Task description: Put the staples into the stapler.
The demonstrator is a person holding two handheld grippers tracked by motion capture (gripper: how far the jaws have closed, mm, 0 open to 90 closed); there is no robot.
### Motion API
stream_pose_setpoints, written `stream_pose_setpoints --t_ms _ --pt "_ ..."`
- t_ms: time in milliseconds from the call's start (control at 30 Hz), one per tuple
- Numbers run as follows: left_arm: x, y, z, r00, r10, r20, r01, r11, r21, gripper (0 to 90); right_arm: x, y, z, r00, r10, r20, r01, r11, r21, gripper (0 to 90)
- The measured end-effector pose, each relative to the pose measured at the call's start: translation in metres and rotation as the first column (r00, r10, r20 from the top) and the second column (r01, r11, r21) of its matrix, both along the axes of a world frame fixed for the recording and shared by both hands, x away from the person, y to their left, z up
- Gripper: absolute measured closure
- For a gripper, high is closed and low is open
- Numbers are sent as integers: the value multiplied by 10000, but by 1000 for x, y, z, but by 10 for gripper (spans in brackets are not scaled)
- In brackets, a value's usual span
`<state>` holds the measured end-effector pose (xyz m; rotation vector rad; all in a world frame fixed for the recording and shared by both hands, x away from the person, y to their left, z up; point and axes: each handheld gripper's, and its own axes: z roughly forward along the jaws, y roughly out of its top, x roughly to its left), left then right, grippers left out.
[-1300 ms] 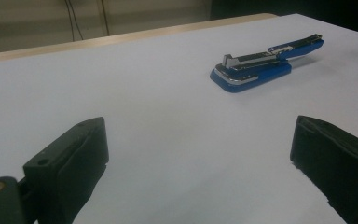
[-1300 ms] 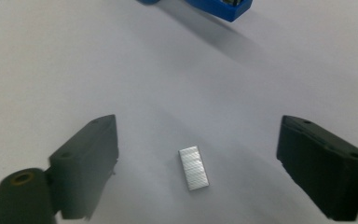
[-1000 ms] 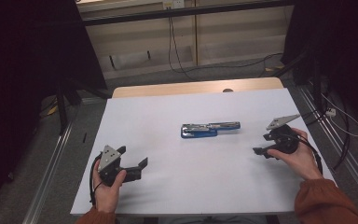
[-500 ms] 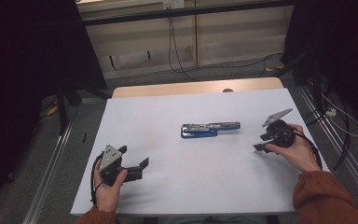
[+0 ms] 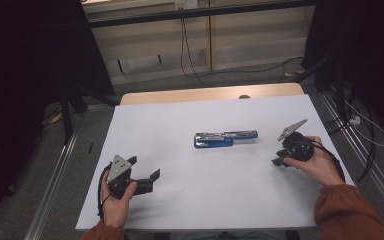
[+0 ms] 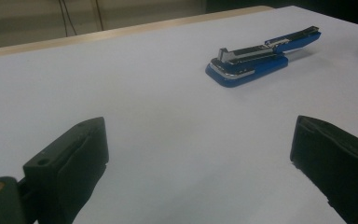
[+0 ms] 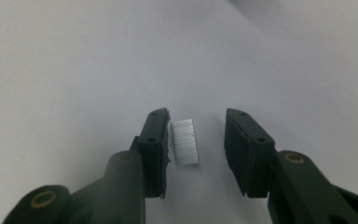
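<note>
Near the right edge of the table [image 5: 145, 125], the right gripper [image 7: 196, 140] points down over a small strip of staples [image 7: 185, 142] lying flat on the white top. Jaws have just been closing: the strip sits between them, long axis along the pads, hugging one pad, clear gap to the other, so not clamped yet. The left gripper [image 5: 147, 175] sits wide open and empty near the front left corner, well away.

Ridged shiny metal staple strip [image 7: 185, 142]
</note>
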<state>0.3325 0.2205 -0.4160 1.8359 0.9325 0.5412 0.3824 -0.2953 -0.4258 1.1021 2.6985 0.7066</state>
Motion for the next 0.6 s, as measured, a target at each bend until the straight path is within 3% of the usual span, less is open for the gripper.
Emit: stream_pose_setpoints --t_ms 333,600 --pt "0 0 0 10000 -6 -23 6 10000 -50 44 -2 2 -2 9992 380 -153 -387 9980 -495 683" --pt "0 0 0 10000 -23 -4 23 10000 15 44 -3 4 -3 9982 585 -160 -593 9967 -563 726"
